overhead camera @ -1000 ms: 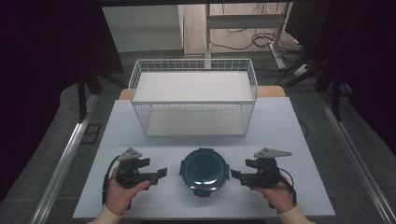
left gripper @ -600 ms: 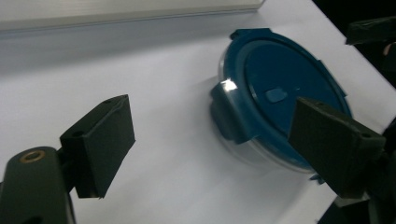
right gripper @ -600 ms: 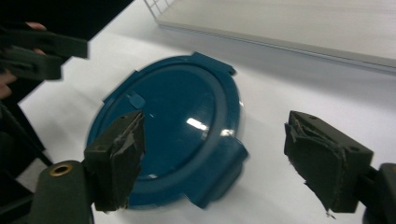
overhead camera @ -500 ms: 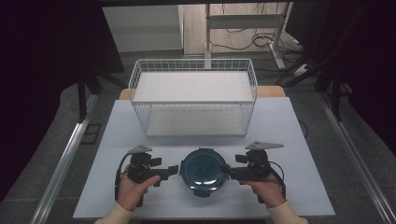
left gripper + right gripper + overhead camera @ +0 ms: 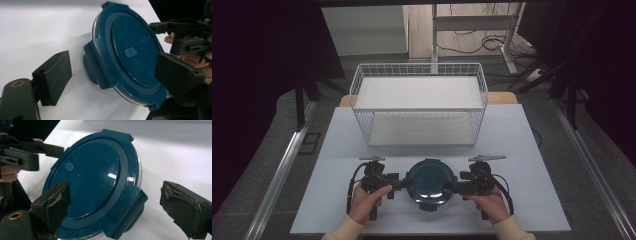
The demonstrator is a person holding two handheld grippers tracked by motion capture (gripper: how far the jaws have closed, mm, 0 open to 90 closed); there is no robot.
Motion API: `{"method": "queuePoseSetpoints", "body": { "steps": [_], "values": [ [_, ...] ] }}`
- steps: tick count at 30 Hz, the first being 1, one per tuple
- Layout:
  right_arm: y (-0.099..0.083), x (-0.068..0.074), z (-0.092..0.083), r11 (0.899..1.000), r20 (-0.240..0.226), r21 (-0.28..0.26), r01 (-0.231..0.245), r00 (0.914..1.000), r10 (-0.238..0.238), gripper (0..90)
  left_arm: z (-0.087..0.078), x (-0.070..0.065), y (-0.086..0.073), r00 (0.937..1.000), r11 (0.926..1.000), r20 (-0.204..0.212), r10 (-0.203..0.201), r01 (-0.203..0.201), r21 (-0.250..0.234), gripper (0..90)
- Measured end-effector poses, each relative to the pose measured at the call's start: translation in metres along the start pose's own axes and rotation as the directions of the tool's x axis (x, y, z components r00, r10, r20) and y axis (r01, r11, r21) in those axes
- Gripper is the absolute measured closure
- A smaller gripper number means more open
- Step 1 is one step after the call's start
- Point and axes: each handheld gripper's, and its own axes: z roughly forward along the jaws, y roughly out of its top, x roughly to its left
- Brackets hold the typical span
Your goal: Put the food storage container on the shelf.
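A round clear container with a dark teal clip-on lid [image 5: 431,181] sits near the table's front edge. My left gripper [image 5: 407,183] is at its left rim and my right gripper [image 5: 450,187] at its right rim, each held in a hand. In the left gripper view the container [image 5: 130,52] lies ahead, and the open left gripper [image 5: 115,75] straddles the lid's side latch tab [image 5: 96,65]. In the right gripper view the open right gripper [image 5: 120,206] straddles the opposite latch tab [image 5: 130,207] of the lid [image 5: 95,177]. I cannot tell whether any jaw touches the lid.
A white wire basket [image 5: 419,107] with a white liner stands behind the container at the table's back half. The white table [image 5: 537,165] has bare room on both sides of the grippers. Cables and desk legs lie on the floor beyond.
Both grippers have moved inward from the sides and now flank the container, their jaws around its latch tabs. The container has stayed in place.
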Motion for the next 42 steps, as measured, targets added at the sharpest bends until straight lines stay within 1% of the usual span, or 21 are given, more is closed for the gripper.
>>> {"method": "queuePoseSetpoints", "body": {
  "steps": [1,3,6,8,10,13,15,18,20,21,22,25,28,29,31,33,34,35,36,38,42],
  "values": [
    [-0.001,-0.001,0.002,1.0,-0.006,0.004,-0.011,0.9999,0.011,9.5,0.004,0.003,0.0,0.9998,0.9998,0.011,-0.018,0.018,0.012,14.3],
    [-0.002,-0.003,0.005,0.999,-0.018,0.013,-0.036,0.9992,0.036,9.5,0.007,0.005,-0.001,0.9991,0.9992,0.026,-0.032,0.031,0.023,14.9],
    [-0.005,-0.004,0.01,0.998,-0.028,0.027,-0.063,0.9976,0.064,9.3,0.011,0.007,-0.002,0.9984,0.9987,0.038,-0.041,0.04,0.032,15.9],
    [-0.007,-0.006,0.012,0.996,-0.049,0.035,-0.087,0.9948,0.089,9.5,0.014,0.008,-0.002,0.9976,0.9982,0.049,-0.048,0.046,0.038,16.9],
    [-0.009,-0.006,0.015,0.994,-0.049,0.04,-0.098,0.9938,0.1,9.7,0.015,0.009,-0.002,0.9965,0.9977,0.06,-0.058,0.055,0.038,17.4],
    [-0.011,-0.007,0.017,0.991,-0.068,0.04,-0.126,0.9894,0.129,10.3,0.017,0.01,-0.002,0.9961,0.9974,0.067,-0.057,0.054,0.047,17.9],
    [-0.011,-0.008,0.017,0.988,-0.082,0.036,-0.153,0.9844,0.156,10.6,0.02,0.01,-0.003,0.9954,0.9968,0.075,-0.06,0.056,0.058,18.0],
    [-0.013,-0.007,0.02,0.986,-0.087,0.043,-0.162,0.9823,0.166,13.1,0.022,0.009,-0.003,0.9942,0.9962,0.086,-0.065,0.06,0.063,19.0],
    [-0.014,-0.006,0.021,0.985,-0.1,0.048,-0.168,0.9801,0.172,16.8,0.023,0.009,-0.003,0.9932,0.9958,0.095,-0.068,0.062,0.067,21.6],
    [-0.014,-0.005,0.022,0.984,-0.089,0.05,-0.171,0.9805,0.175,18.1,0.023,0.008,-0.003,0.9947,0.9958,0.078,-0.067,0.062,0.067,22.3],
    [-0.015,-0.004,0.022,0.982,-0.082,0.041,-0.184,0.979,0.186,19.3,0.023,0.008,-0.004,0.995,0.9959,0.075,-0.066,0.061,0.066,25.7],
    [-0.016,-0.006,0.02,0.976,-0.082,0.032,-0.217,0.9724,0.219,22.2,0.023,0.009,-0.003,0.9943,0.9953,0.075,-0.076,0.071,0.066,27.1],
    [-0.016,-0.009,0.018,0.965,-0.086,0.024,-0.261,0.9611,0.262,26.1,0.022,0.009,-0.003,0.9936,0.9946,0.072,-0.087,0.083,0.062,28.4],
    [-0.016,-0.009,0.018,0.964,-0.089,0.025,-0.263,0.9603,0.264,26.6,0.021,0.008,-0.003,0.9934,0.9945,0.071,-0.09,0.085,0.061,29.3],
    [-0.016,-0.008,0.016,0.966,-0.091,0.021,-0.257,0.962,0.258,27.8,0.019,0.007,-0.004,0.9926,0.9943,0.073,-0.097,0.093,0.052,31.5],
    [-0.017,-0.008,0.014,0.966,-0.093,0.017,-0.257,0.9617,0.258,29.3,0.017,0.007,-0.005,0.9897,0.9926,0.081,-0.118,0.115,0.039,34.1],
    [-0.017,-0.007,0.013,0.965,-0.097,0.013,-0.262,0.9603,0.262,30.3,0.016,0.007,-0.006,0.9893,0.9925,0.085,-0.119,0.116,0.039,35.1],
    [-0.018,-0.007,0.012,0.966,-0.099,0.008,-0.258,0.9612,0.258,31.3,0.015,0.007,-0.006,0.989,0.9925,0.087,-0.12,0.117,0.037,35.7],
    [-0.018,-0.007,0.011,0.967,-0.103,0.004,-0.257,0.9613,0.256,32.1,0.014,0.007,-0.006,0.9903,0.9937,0.086,-0.109,0.106,0.036,36.3],
    [-0.019,-0.007,0.009,0.966,-0.108,-0.004,-0.257,0.9608,0.255,33.5,0.013,0.005,-0.007,0.9914,0.9946,0.083,-0.101,0.099,0.032,37.0],
    [-0.021,-0.004,0.005,0.97,-0.114,-0.02,-0.242,0.9646,0.238,35.3,0.009,0.001,-0.009,0.992,0.9949,0.078,-0.099,0.098,0.023,38.8]
  ]
}}
